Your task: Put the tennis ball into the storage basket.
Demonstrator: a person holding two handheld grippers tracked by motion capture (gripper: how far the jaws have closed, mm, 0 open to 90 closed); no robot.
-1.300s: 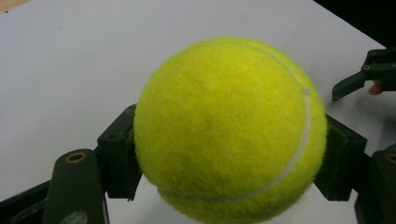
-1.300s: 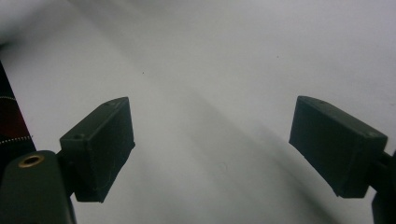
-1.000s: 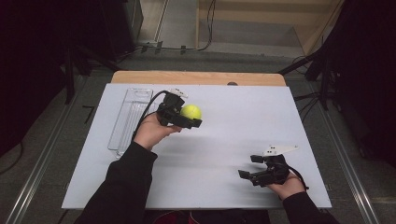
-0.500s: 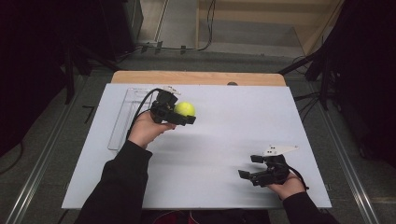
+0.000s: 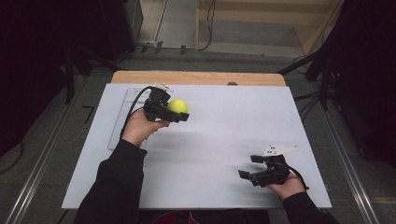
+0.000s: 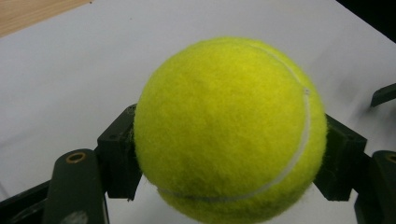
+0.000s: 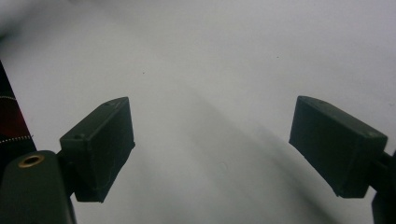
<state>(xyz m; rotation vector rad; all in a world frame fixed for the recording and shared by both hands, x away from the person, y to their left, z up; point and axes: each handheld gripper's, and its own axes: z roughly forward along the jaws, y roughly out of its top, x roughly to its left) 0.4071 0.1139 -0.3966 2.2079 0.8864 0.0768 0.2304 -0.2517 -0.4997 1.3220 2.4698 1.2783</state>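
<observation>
Left tongs [image 5: 180,112] clamp a yellow tennis ball [image 5: 178,106], held above the far left part of the white surface [image 5: 224,135], its jaws pressing opposite sides of the ball. Right tongs [image 5: 250,167], near the front right edge, stand wide open and empty.

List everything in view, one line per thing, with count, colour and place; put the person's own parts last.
Fuzzy yellow-green tennis ball: one, clamped between the left gripper's fingers, over the table's far left.
Flat white board table top: one, white, centre, bare wooden strip along its far edge.
Clear flat plastic tray: one, see-through, far-left on the board, partly behind the left hand.
Left gripper: one, black, shut on the ball, far left.
Right gripper: one, black with a grey plate on top, open, empty, near right.
Dark long sleeves: two, entering from the bottom edge.
</observation>
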